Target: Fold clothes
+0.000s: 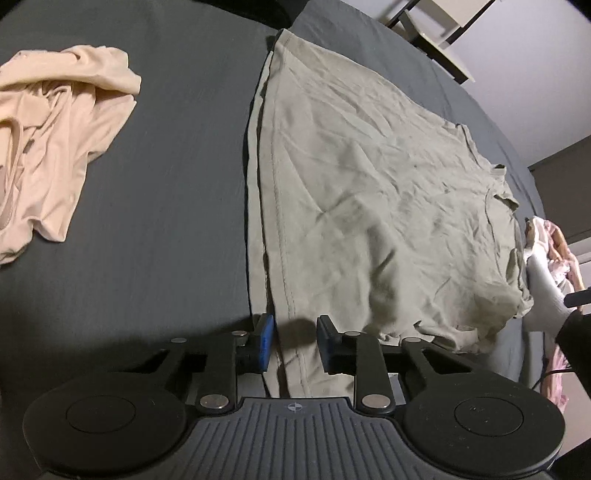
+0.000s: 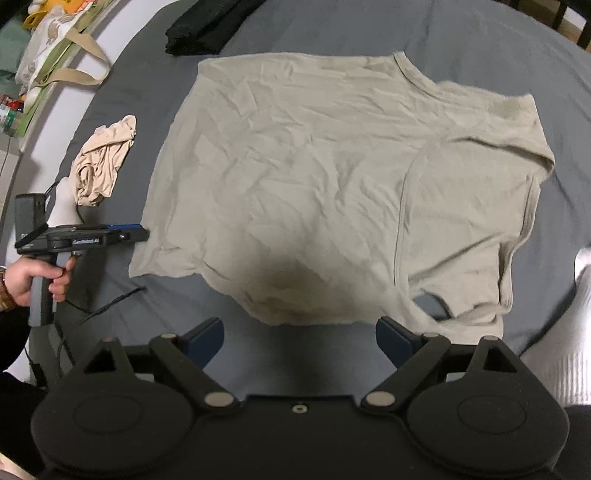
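Note:
A grey-green T-shirt (image 1: pixel 369 184) (image 2: pixel 314 177) lies spread flat and wrinkled on the dark grey bed sheet (image 1: pixel 166 221) (image 2: pixel 480 37), one sleeve folded in on the right of the right wrist view. My left gripper (image 1: pixel 295 341) (image 2: pixel 144 235) is at the shirt's hem corner. Its blue pads stand a narrow gap apart with the hem edge lying between them, not visibly pinched. My right gripper (image 2: pixel 300 341) hangs wide open over bare sheet, just short of the shirt's near edge, with nothing held.
A crumpled beige garment (image 1: pixel 55 147) (image 2: pixel 105 162) lies left of the shirt. Black folded clothes (image 2: pixel 207 26) sit at the far side. A tote bag (image 2: pixel 55 48) and clutter lie off the bed's left edge. A hand (image 2: pixel 22 280) grips the left handle; a white sock (image 2: pixel 62 206) is nearby.

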Available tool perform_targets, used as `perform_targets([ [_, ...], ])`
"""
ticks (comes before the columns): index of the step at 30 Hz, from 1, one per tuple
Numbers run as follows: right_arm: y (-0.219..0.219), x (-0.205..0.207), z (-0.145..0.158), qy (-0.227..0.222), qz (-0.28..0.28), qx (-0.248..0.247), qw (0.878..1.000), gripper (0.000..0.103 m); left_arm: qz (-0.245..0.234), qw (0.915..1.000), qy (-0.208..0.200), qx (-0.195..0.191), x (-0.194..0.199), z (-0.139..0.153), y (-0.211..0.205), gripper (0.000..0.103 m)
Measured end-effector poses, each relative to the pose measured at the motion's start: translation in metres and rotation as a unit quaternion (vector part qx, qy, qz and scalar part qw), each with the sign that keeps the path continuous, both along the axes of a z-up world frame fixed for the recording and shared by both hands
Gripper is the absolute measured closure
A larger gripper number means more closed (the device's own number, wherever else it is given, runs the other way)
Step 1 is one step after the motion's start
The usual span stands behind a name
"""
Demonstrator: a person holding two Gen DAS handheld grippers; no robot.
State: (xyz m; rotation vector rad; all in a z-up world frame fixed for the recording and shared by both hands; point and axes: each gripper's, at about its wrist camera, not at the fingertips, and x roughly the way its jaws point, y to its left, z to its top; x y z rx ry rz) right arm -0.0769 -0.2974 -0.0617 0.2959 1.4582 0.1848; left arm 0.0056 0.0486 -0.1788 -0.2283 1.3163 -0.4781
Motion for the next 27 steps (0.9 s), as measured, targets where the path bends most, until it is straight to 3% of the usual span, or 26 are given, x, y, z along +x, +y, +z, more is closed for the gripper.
perform_targets([
  [4,-0.006,0.002,0.000,0.000,-0.005,-0.001,1.000,0.013,0.014,0.9998,0.014,-0.003,0.003,-0.004,0.000,0.078],
  [5,-0.007,0.002,-0.001,0.000,-0.007,0.001,1.000,0.013,0.013,0.9998,0.013,0.002,0.004,-0.004,-0.001,0.083],
  [6,-0.008,0.002,-0.002,0.001,-0.010,0.003,1.000,0.013,0.008,0.9999,0.009,0.012,0.005,-0.003,-0.002,0.098],
  [7,-0.009,0.002,-0.003,0.002,-0.012,0.004,1.000,0.013,0.003,0.9997,0.006,0.022,0.006,-0.002,-0.003,0.102],
  [18,-0.015,0.001,-0.011,0.021,-0.020,-0.002,1.000,0.013,-0.019,0.9980,-0.031,0.051,0.006,0.012,-0.001,0.103],
  [27,-0.017,-0.002,-0.017,0.025,-0.016,-0.017,0.999,0.013,-0.027,0.9966,-0.027,0.073,0.012,0.006,-0.001,0.103],
])
